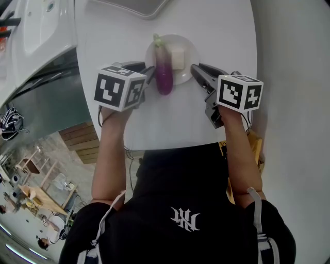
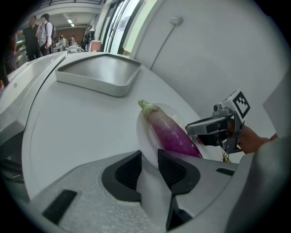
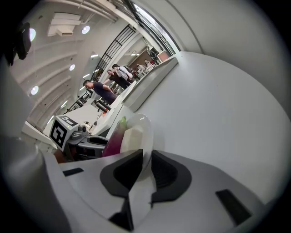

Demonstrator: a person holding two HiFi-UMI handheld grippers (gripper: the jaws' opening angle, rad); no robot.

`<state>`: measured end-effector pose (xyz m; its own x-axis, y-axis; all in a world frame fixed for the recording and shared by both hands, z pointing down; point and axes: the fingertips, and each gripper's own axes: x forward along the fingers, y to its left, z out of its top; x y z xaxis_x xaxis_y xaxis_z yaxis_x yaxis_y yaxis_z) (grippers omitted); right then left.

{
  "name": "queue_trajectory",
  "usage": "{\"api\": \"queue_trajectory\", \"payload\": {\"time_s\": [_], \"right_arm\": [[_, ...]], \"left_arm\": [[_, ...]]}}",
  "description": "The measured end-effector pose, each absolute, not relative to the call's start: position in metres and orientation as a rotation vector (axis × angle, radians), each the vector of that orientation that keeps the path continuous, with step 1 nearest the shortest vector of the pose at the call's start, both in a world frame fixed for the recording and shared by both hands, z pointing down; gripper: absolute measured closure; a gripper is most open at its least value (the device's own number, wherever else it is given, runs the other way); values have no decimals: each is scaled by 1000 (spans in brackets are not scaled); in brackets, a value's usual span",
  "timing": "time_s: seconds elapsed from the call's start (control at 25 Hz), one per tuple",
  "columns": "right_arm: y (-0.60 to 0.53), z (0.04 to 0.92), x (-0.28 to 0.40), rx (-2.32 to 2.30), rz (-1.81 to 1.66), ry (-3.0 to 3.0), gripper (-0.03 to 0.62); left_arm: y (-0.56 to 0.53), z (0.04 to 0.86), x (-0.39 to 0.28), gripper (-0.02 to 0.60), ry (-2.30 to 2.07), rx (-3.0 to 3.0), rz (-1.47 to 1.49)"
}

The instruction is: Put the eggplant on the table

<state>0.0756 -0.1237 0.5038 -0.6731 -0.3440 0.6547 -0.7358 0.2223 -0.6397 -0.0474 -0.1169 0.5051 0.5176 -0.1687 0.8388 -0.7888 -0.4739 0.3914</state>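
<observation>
The eggplant [image 1: 164, 72] is not on the bare surface [image 1: 113, 31] yet; it lies on a white plate [image 1: 191, 51] near the middle of the round white top. It is slim and glossy, deep purple at its blunt end and fading to a pale, whitish lilac toward a green stem cap. From the head view I see it lying lengthwise along the plate's left half. The stem points away from me and the blunt end reaches out past the near rim. I cannot tell whether that end touches the surface.

Sharing the plate is a cream-coloured block [image 1: 177, 58], just beside the eggplant on its right. Farther off, at the far edge of the surface, there is a shallow grey tray [image 1: 139, 6]; what I can see of its inside in the left gripper view is bare.

My left gripper [image 1: 151, 72] is at the plate's left rim. Its jaws stand a little apart with the rim between them, and I see no pad pressing on it. The right gripper [image 1: 195, 68] is at the opposite rim. Its jaws are narrowly parted around that edge and likewise show no squeeze. Neither gripper touches the eggplant.
</observation>
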Motion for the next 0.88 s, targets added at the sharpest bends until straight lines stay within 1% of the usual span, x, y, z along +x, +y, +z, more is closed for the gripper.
{"api": "queue_trajectory", "payload": {"time_s": [0.72, 0.88], "right_arm": [[-129, 507, 74, 976, 1104, -2110, 519], [-129, 507, 74, 971, 1095, -2105, 517]], "left_arm": [[-121, 506, -47, 479, -804, 1958, 985], [-122, 505, -48, 479, -810, 1966, 985]]}}
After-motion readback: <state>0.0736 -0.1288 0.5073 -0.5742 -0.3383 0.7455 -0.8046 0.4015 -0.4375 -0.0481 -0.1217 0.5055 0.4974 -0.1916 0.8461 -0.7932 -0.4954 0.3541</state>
